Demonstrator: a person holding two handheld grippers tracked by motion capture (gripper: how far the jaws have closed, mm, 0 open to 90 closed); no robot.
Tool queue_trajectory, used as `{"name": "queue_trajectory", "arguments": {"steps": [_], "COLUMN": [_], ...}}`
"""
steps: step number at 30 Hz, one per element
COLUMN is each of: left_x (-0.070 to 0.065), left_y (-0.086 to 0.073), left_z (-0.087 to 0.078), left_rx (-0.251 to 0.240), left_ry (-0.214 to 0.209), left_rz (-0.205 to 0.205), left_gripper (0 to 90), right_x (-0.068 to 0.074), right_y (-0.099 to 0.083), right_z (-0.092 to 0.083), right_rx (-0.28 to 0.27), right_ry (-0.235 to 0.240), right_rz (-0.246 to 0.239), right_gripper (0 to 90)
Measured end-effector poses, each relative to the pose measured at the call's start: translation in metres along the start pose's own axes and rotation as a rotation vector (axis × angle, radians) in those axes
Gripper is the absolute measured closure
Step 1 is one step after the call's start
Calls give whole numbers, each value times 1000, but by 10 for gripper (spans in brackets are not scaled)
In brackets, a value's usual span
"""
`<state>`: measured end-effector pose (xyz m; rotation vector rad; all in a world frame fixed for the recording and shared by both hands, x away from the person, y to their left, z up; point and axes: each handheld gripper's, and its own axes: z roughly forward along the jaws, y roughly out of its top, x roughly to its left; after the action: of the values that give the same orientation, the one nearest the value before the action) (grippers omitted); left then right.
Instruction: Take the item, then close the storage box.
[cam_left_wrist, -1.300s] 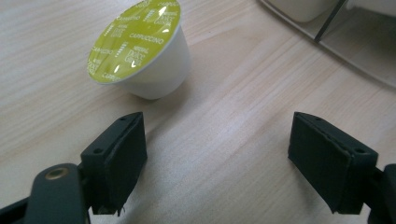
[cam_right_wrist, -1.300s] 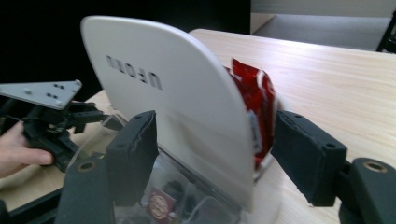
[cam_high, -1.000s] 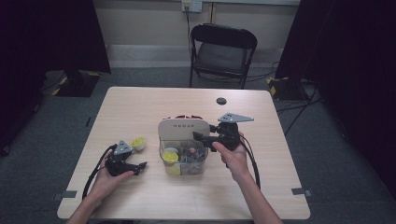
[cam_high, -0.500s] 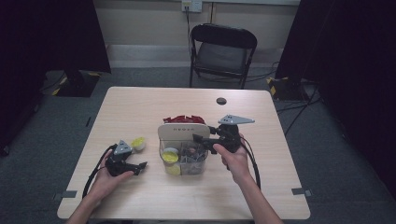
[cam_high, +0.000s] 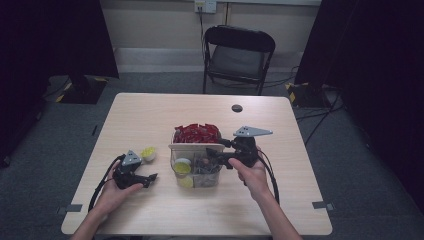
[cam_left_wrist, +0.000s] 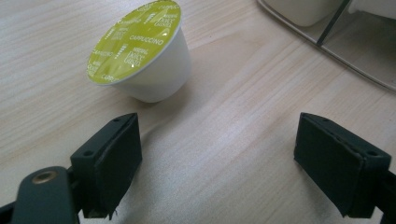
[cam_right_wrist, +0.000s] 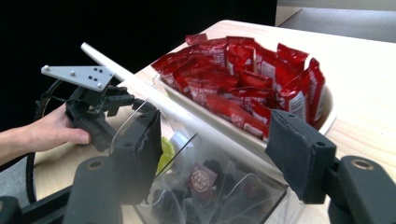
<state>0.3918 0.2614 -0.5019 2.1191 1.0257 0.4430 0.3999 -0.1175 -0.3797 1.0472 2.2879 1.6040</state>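
Clear plastic organizer (cam_high: 196, 169) sits mid-table, its lid raised by the right gripper (cam_high: 216, 157).
Its jaws clamp the organizer's near wall; red sachets (cam_high: 197, 133) fill the back tray. Left gripper (cam_high: 148, 178) rests with jaws released beside a yellow-topped coffee pod (cam_left_wrist: 140, 53).

The clear plastic organiser box (cam_right_wrist: 219, 186) is cut off at six o'clock; its small dark contents blur together.

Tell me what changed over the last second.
The right claw, closed on the lid of the organizer box, swung it up off the back compartment, uncovering the red packets. The left claw stayed open beside the yellow-topped capsule; the box kept its place.
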Motion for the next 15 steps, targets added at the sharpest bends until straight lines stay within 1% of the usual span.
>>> {"name": "queue_trajectory", "arguments": {"steps": [2,4,12,15], "left_x": [0,0,0,0], "left_y": [0,0,0,0], "left_z": [0,0,0,0], "left_rx": [1,0,0,-1], "left_ry": [-1,-2,0,-1], "left_rz": [1,-1,0,3], "left_gripper": [145,145,145,144], "right_x": [1,2,5,6], "right_y": [-1,-1,-3,-4], "right_z": [0,0,-3,-5], "right_rx": [5,6,5,-1], "right_ry": [5,-3,-8,-11], "right_rz": [0,-8,-10,-2], "right_gripper": [350,345,328,300]}}
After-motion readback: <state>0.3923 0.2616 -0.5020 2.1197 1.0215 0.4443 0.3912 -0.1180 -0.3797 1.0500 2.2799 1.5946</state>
